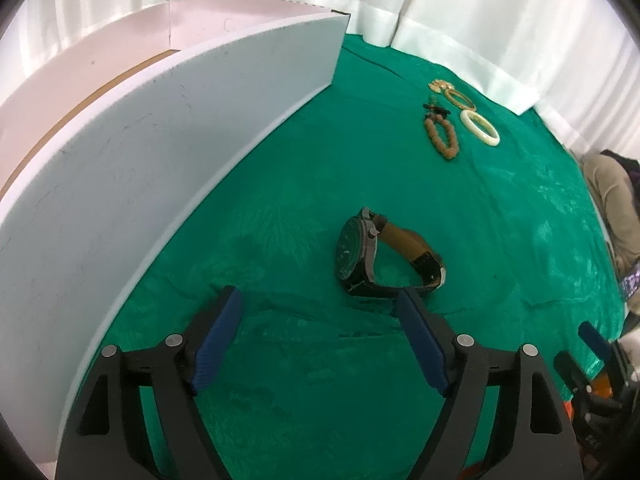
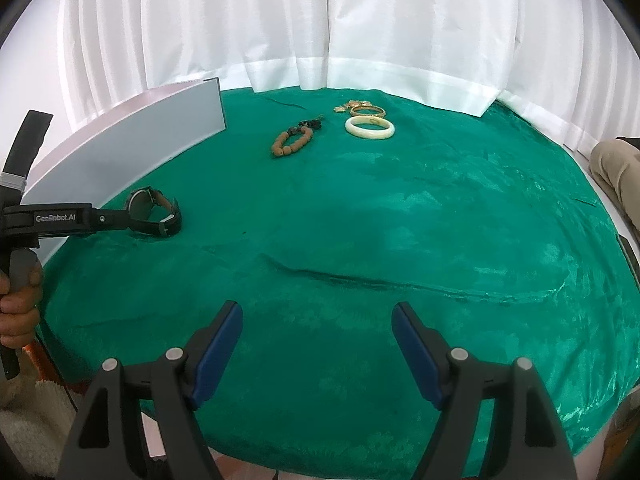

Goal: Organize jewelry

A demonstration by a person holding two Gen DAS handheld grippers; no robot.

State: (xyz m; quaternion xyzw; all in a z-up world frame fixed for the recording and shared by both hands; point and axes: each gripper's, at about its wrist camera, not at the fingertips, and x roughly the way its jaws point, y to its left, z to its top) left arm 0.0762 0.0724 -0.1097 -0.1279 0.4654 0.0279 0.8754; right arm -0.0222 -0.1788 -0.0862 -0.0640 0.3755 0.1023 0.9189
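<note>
Green cloth (image 2: 360, 220); white box wall (image 1: 160, 152) beside watch (image 1: 360, 252).

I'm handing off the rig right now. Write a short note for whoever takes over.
Left claw: open, empty, just short of the watch, which lies on the green cloth beside the white box.
Right claw: open, empty, over bare cloth.
Far side of the cloth: bead bracelet, white bangle, gold bangle, gold pieces behind it.
Done: no jewelry visible in the box; its floor is only partly in view.
Left: all pieces are out on the cloth; watch is nearest.
</note>
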